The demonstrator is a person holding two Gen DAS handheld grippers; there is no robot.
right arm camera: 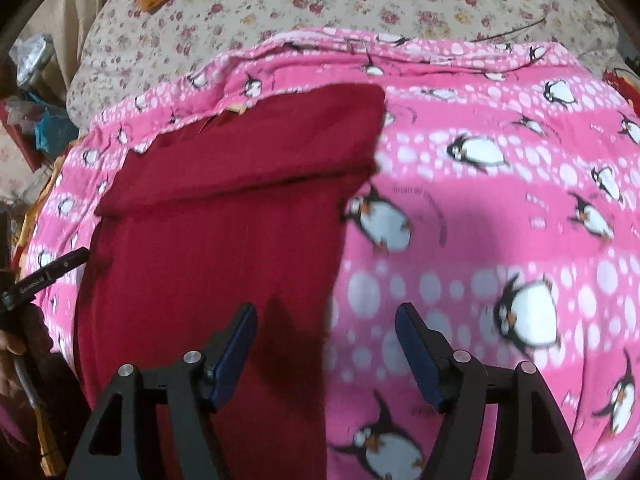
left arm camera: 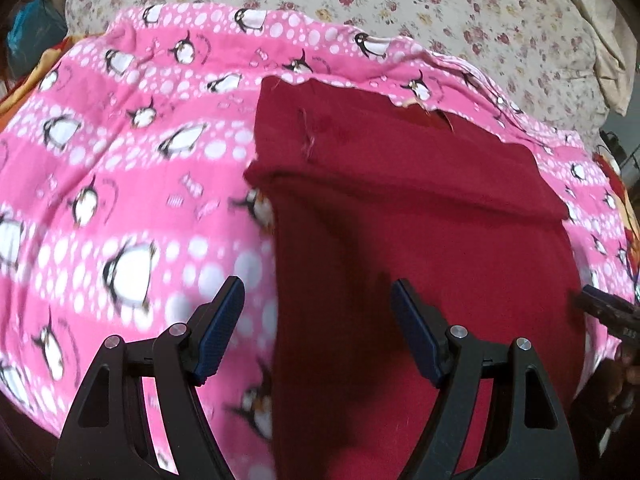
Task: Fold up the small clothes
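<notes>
Left wrist view: left gripper (left arm camera: pixel 318 300) at bottom centre, jaws spread wide, nothing between the blue pads; it hovers over the left edge of the dark red knitted garment (left arm camera: pixel 420 240), one finger above red cloth, the other above the pink fleece blanket with white dots and penguins (left arm camera: pixel 120 168). Right wrist view: right gripper (right arm camera: pixel 326 328) likewise spread and empty, astride the garment's (right arm camera: pixel 224 248) right edge, with the blanket (right arm camera: pixel 500 208) filling the right of frame. Garment lies flat in a long strip running up the frame; its far end is already turned back over itself, a raised band across the upper middle. Judgement: a fold has been laid, both claws are free, and the next fold is being set up. Next move likely calls for each claw to drop onto a near corner or edge, pinch red cloth alone without catching fleece, and carry it toward the folded band. Beyond the blanket, a cream floral bedsheet (left arm camera: pixel 460 20). Hard to make out: the garment's near end is cut off behind the claws, so its kind is unclear; blanket print is motion-blurred; each view catches only a sliver of the other tool at its edge.
</notes>
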